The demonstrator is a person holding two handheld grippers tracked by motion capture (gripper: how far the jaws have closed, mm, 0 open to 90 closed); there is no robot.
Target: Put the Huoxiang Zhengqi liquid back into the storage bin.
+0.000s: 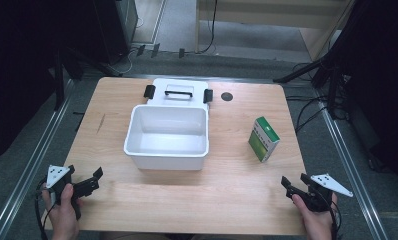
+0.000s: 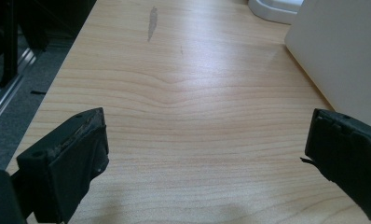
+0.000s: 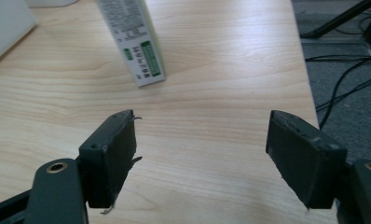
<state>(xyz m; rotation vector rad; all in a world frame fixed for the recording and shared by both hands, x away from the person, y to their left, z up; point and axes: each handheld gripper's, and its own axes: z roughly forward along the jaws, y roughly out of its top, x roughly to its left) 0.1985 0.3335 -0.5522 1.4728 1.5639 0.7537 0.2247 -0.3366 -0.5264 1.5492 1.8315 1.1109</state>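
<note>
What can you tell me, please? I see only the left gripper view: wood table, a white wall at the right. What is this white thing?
Observer: It is an open white box, empty inside, standing mid-table.
Operator: Does it have a lid?
Observer: Yes, a white lid with a black handle lies just behind the box.
Operator: Is anything else on the table?
Observer: A green and white carton stands upright to the right of the box, apart from it.
Operator: Where is the other claw?
Observer: The right claw is open near the front right corner, holding nothing, with the carton ahead of it.
</note>
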